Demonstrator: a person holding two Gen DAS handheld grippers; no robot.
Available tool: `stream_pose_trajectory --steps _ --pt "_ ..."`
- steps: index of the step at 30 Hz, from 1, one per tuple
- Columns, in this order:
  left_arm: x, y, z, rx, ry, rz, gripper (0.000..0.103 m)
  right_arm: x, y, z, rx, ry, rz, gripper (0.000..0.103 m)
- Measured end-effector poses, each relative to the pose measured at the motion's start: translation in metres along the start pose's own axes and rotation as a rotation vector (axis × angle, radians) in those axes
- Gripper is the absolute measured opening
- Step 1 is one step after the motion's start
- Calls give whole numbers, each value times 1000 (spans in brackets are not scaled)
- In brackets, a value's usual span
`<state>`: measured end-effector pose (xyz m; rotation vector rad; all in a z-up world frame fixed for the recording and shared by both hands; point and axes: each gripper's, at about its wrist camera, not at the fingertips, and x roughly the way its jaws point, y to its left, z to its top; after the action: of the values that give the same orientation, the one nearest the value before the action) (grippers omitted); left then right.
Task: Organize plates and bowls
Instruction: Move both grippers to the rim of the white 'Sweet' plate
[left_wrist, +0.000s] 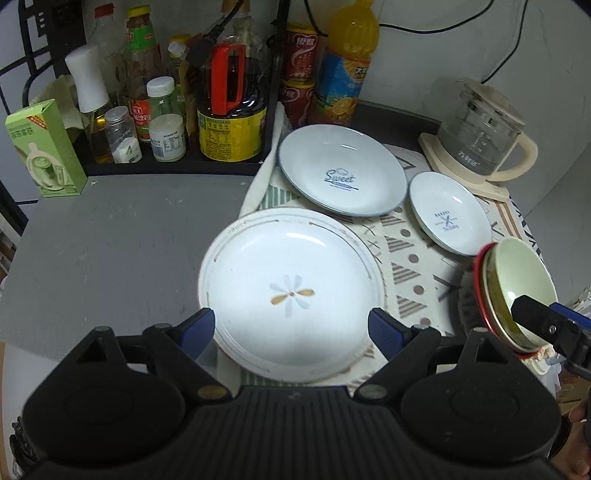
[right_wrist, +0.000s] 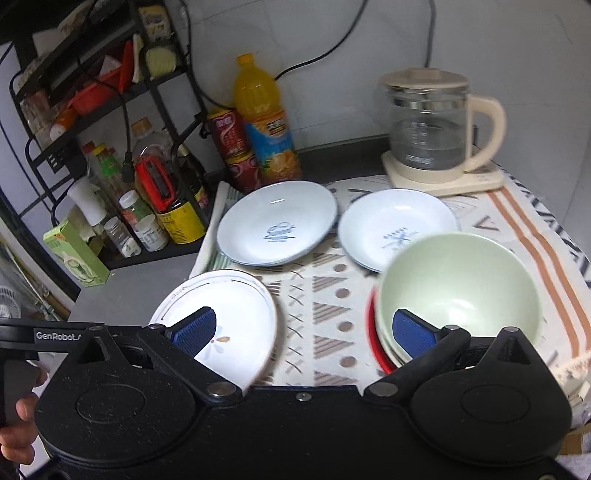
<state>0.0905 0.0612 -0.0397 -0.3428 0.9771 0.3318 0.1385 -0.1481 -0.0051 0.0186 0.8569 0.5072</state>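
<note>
A white flower-print plate (left_wrist: 291, 291) lies at the near edge of the patterned cloth; it also shows in the right wrist view (right_wrist: 229, 317). My left gripper (left_wrist: 291, 330) is open, its jaws on either side of the plate's near rim, holding nothing. Behind lie a large "Sweet" plate (left_wrist: 341, 173) (right_wrist: 277, 225) and a smaller "Bakery" plate (left_wrist: 448, 214) (right_wrist: 395, 225). Stacked bowls, pale green (right_wrist: 458, 291) over a red one (right_wrist: 373, 343), sit at the right (left_wrist: 517, 291). My right gripper (right_wrist: 303, 330) is open; its right finger (right_wrist: 413, 332) is inside the green bowl's near rim.
A rack of bottles and jars (left_wrist: 166, 103) stands at the back left, with a green carton (left_wrist: 44, 147) beside it. An orange juice bottle (right_wrist: 262, 118) and red cans (right_wrist: 229, 136) stand at the back. A glass kettle (right_wrist: 432, 125) stands at the back right. Grey counter (left_wrist: 122, 236) lies to the left.
</note>
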Motion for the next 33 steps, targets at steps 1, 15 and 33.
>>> stream_pose_trajectory --steps 1,15,33 --pt "3 4 3 -2 5 0 88 5 4 2 -5 2 1 103" --pt "51 45 43 18 47 -40 88 74 38 20 24 61 -22 97" --pt "111 47 101 69 43 -138 86 139 27 41 178 59 -89 74"
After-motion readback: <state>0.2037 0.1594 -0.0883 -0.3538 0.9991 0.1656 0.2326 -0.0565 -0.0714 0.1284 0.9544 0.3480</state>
